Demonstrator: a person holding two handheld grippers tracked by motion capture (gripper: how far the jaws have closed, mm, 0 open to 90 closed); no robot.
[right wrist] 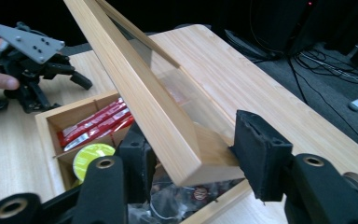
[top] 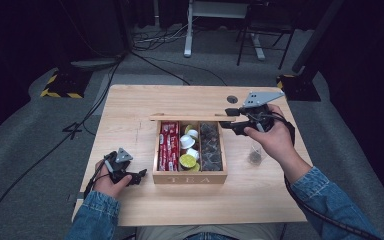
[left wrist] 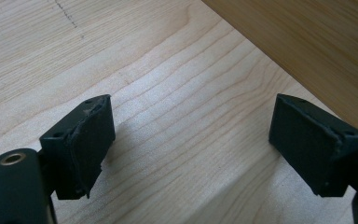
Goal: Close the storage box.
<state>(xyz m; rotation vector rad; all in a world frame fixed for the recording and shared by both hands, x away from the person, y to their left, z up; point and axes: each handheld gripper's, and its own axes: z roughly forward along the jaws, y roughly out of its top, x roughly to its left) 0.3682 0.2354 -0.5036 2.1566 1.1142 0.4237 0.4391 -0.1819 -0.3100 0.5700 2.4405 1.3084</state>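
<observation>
A wooden tea box [top: 190, 177] marked TEA stands mid-table with its lid [top: 190, 118] raised along the back edge. Inside are red packets [top: 169, 145], white and yellow-green capsules [top: 189, 150] and dark wrapped pieces [top: 211, 147]. My right gripper [top: 230, 117] is at the lid's right end. In the right gripper view the lid's corner [right wrist: 191, 163] sits between the open jaws of that gripper [right wrist: 191, 158], tilted up over the box. My left gripper [top: 141, 176] rests on the table left of the box, its jaws [left wrist: 191, 140] wide open over bare wood.
A small clear glass [top: 254, 155] with something dark in it stands right of the box, under my right forearm. The tabletop [top: 130, 110] has a round cable hole [top: 232, 99] at the back. Cables and stand legs lie on the floor beyond.
</observation>
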